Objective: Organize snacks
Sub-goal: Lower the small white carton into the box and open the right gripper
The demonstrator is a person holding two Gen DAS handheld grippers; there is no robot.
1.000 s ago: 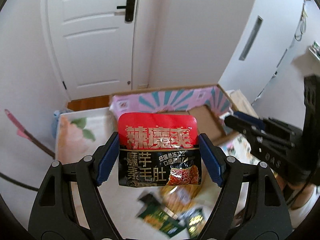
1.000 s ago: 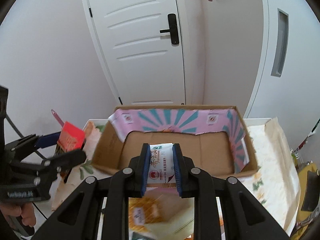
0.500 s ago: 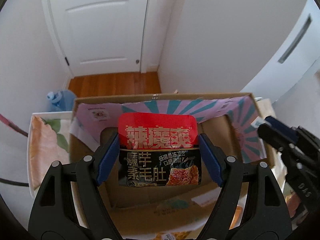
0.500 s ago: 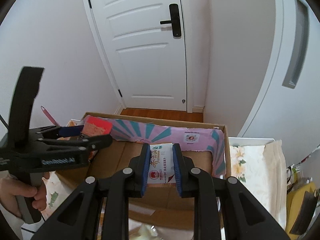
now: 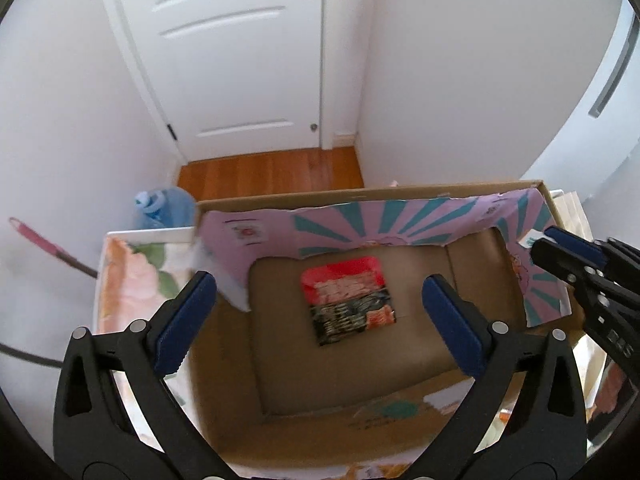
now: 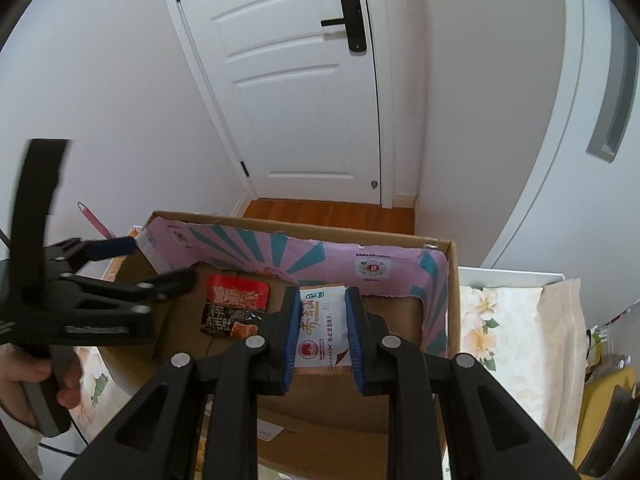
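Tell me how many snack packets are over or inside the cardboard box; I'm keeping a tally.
2. A red-and-black packet lies loose in the box, below the opening left hand-held gripper. A white packet is clamped in the right hand-held gripper above it. Others may be hidden.

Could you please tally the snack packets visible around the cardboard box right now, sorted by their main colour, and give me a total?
Red and black packet: 1, loose in the cardboard box, below the left gripper, whose jaws are opening.
White packet: 1, clamped in the right gripper above the box.
Total: 2
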